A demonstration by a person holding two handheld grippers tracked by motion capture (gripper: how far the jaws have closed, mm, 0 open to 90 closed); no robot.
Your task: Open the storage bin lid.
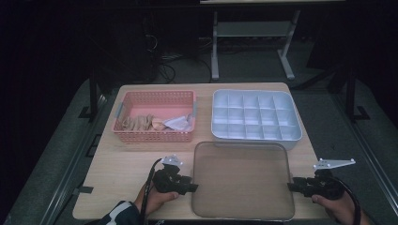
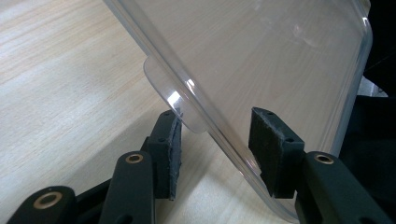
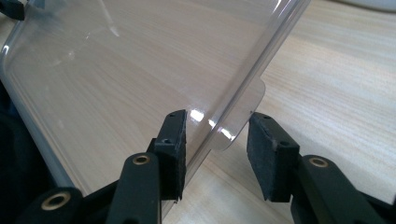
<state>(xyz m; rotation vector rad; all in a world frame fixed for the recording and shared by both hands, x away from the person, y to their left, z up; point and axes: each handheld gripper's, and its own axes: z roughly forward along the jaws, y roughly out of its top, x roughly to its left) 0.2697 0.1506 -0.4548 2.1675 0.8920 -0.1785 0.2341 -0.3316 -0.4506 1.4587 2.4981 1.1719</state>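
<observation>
Lid [image 1: 241,180], clear plastic, lies flat on the table [image 1: 122,164], its two side edges running between the jaws of both grippers. White divided box [image 1: 256,119] sits beyond the lid's far edge; pink basket [image 1: 155,116] with small wooden bits sits beyond the left gripper, well apart from the jaws.

Left gripper [image 1: 191,187]: jaws part-open, astride the lid's left rim. In the left gripper view the side tab [image 2: 175,100] lies just off the left-hand pad [image 2: 173,154]; the other pad stands over the lid panel, not pressing.

Right gripper [image 1: 292,186]: jaws likewise part-open, astride the right rim. Its tab [image 3: 245,119] sits in the gap, nearer the right-hand pad; neither pad bears on the plastic.

Risks, judged:
- Lid is unheld; any lift now leaves it behind.
- A sideways nudge from one pad would skate the lid across the smooth wood, skewing it from the box.
- Closing on the thin tab alone could flex it and let the lid slip out tilted.
- Uneven closing would drag one side first.
</observation>
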